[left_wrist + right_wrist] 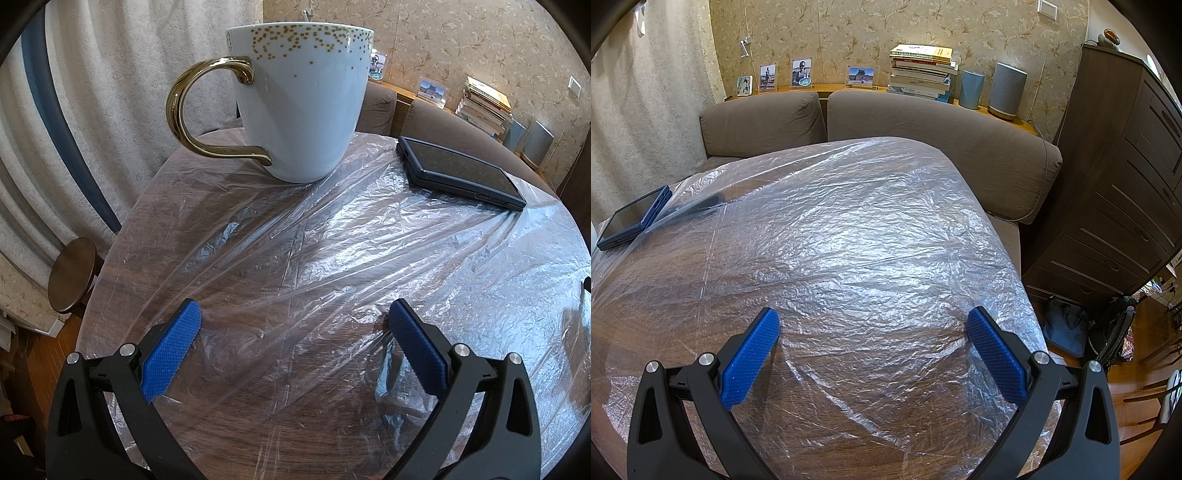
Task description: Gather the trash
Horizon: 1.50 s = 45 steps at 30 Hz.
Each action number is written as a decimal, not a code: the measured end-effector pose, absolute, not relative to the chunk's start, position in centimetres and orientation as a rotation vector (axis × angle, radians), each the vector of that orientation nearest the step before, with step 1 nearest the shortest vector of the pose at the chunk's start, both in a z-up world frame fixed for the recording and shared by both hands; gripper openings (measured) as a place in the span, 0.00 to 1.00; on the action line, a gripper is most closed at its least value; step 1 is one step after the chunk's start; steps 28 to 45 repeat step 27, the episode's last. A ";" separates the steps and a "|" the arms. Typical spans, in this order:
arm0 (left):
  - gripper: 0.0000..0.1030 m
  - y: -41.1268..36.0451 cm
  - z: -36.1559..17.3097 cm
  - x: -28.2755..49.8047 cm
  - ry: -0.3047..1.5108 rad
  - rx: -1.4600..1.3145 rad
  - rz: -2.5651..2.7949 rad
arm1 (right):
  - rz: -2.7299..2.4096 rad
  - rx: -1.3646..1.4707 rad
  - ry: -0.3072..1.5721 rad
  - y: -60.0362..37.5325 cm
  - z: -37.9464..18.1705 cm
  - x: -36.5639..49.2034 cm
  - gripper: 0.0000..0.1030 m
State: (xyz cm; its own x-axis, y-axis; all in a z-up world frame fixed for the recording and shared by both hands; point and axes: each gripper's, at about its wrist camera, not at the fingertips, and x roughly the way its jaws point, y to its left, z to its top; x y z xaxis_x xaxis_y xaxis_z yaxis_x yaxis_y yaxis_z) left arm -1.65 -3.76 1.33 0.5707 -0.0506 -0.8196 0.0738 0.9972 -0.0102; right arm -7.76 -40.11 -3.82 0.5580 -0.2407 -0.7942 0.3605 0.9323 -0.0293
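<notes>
Two wide-open, empty grippers, left gripper [293, 317] and right gripper [873, 325], hover over the plastic sheet [849, 229].

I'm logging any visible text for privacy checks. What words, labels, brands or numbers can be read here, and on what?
No text can be read.
Stacked books: print on spines and covers too small and blurred.
Framed photos: pictures only, no legible writing.
Phone: screen dark, no marking visible.
Mug: gold dots only, no lettering.
</notes>
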 end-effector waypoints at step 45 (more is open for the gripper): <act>0.99 -3.7 1.4 -1.6 0.961 0.033 -0.088 | -0.356 0.142 0.913 -40.1 -3.8 -7.8 0.96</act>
